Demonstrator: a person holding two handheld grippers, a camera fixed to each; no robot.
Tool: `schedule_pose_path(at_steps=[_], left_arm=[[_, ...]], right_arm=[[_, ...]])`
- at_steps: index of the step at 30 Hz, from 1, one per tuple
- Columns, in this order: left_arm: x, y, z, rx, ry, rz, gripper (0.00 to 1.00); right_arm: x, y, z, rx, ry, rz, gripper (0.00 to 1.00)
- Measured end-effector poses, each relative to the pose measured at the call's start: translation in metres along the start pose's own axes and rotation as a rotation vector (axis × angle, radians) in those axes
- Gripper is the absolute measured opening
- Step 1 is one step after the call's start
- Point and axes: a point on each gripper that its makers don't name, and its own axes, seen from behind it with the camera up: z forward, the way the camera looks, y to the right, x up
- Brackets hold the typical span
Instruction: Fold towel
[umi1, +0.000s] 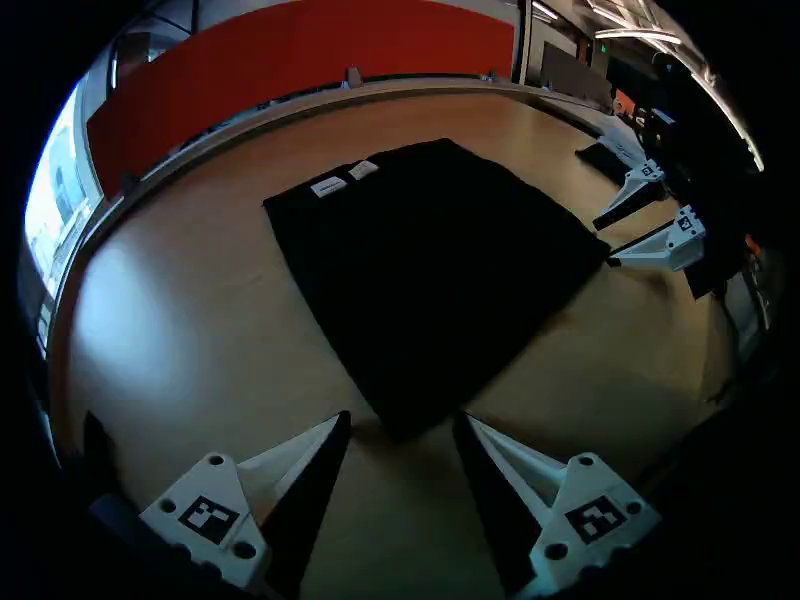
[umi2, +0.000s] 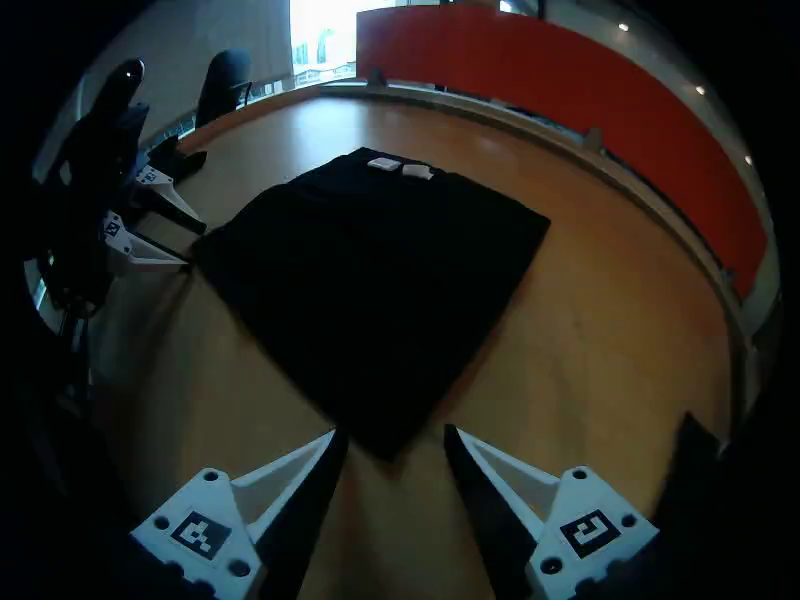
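Wooden and curved, the surface (umi1: 180, 330) carries a black towel (umi1: 430, 260) spread flat in its middle, one corner pointing at each camera. At the near corner the left claw (umi1: 402, 420) hovers low with its fingers parted, the cloth tip just ahead of the gap and nothing gripped; the right claw (umi2: 395, 432) stands the same way at its own corner, fingers apart and empty. The step in hand looks like taking these two corners, so each claw should slide forward until the cloth sits well between its fingers, close together with the other, and lift evenly so the edge between them is taut and lands square on the far edge, where two white tags (umi1: 345, 178) lie. Whether the towel is already doubled I cannot tell, the cloth being so dark. Beyond the rim a bright window (umi1: 55, 200) sits at the left, a long red panel (umi1: 300, 50) runs behind, and ceiling lights (umi1: 635, 35) glow at the right
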Motion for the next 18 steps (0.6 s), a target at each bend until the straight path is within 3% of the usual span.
schedule_pose_path(at_steps=[3,11,18], left_arm=[[-0.0001,-0.0009,0.0000,0.002,-0.006,-0.002,0.72],[0.0000,0.0008,-0.0004,0.008,-0.009,-0.008,0.67],[-0.0001,0.0048,-0.0008,0.002,-0.014,0.001,0.54]], right_arm=[[-0.0016,-0.0028,0.0001,0.011,-0.002,-0.001,0.73],[-0.0024,-0.0067,0.0005,0.022,-0.002,-0.002,0.57],[-0.0036,-0.0067,0.0010,0.029,-0.002,-0.015,0.44]])
